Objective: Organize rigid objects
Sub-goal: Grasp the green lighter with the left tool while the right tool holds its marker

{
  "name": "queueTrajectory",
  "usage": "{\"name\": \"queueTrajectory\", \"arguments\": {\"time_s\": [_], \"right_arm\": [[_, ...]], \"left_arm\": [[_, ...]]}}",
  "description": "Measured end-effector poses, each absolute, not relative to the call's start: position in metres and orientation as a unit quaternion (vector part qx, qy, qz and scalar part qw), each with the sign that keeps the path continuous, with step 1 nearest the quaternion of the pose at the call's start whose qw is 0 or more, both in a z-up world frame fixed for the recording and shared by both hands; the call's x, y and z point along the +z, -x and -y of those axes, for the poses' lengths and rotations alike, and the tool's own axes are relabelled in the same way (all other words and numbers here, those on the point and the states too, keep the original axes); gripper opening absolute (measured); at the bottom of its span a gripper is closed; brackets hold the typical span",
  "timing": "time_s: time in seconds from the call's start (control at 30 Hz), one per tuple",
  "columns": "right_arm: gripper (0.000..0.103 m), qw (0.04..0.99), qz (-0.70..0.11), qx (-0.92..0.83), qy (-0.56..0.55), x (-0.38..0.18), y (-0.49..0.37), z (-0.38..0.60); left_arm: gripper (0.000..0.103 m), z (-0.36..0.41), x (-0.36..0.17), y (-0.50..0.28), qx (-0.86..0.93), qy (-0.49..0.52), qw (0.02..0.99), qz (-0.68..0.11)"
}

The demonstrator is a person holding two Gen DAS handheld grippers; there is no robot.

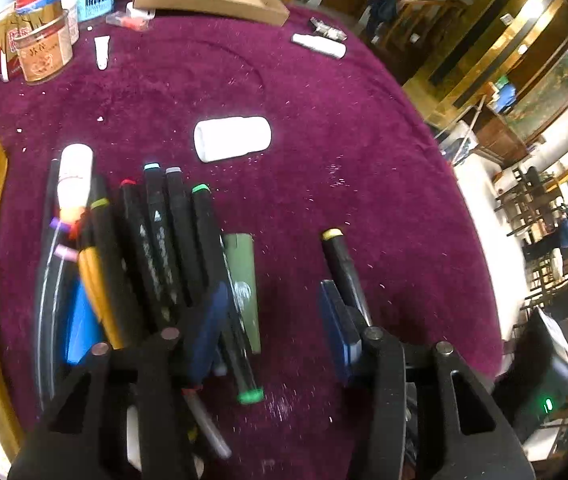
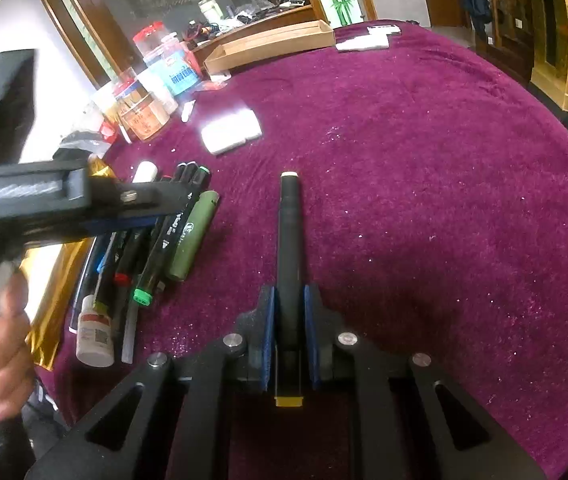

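Marker [image 2: 290, 240] in right hand-held gripper [image 2: 288, 332]

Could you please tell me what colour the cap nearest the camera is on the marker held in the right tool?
Yellow; the marker shows it best in the right wrist view.

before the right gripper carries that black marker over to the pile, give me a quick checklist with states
1. Right gripper pads closed on the black marker: ok.
2. Marker gripped near its yellow-capped end, long end sticking forward: ok, though it may swing.
3. Left gripper clear of the drop spot: not ok, it hangs open over the marker pile.
4. Free cloth beside the green tube: ok.
5. White bottle clear of the path: ok.
6. Marker lifted off the purple tablecloth: cannot tell.
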State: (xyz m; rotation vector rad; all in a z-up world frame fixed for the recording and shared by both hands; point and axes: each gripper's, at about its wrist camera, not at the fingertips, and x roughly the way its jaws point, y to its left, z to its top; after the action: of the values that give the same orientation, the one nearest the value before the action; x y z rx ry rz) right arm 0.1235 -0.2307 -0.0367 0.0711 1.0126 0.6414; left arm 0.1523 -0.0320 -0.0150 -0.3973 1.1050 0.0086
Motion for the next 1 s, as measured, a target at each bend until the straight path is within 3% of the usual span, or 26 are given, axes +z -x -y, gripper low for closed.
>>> {"name": "queueTrajectory", "arguments": {"time_s": [0.27,0.4,0.6,0.73,1.0], "right_arm": [[0.013,0.824,-0.476,0.305,-0.038,-0.037,-0.125,0.232],[0.013,0.824,-0.476,0.305,-0.038,-0.038,-0.127,0.231],[0.013,0.825,-0.475,0.304,-0.041,-0.038,-0.127,0.231],[0.013,0.823,-0.477,0.305,-0.048,-0.039,-0.128,0.233],[0.013,0.826,-0.474,0.302,-0.044,-0.039,-0.128,0.234]], "left_arm": [[0.043,0.035,-0.025,-0.169,0.005,0.191,0.816,-0.546],[0.037,0.035,-0.030,-0.170,0.023,0.183,0.810,-0.556],[0.036,0.049,-0.033,-0.172,0.047,0.119,0.820,-0.558],[0.024,0.061,-0.042,-0.162,0.045,0.071,0.821,-0.565],[0.017,0.053,-0.040,-0.152,0.044,0.087,0.822,-0.561]]}}
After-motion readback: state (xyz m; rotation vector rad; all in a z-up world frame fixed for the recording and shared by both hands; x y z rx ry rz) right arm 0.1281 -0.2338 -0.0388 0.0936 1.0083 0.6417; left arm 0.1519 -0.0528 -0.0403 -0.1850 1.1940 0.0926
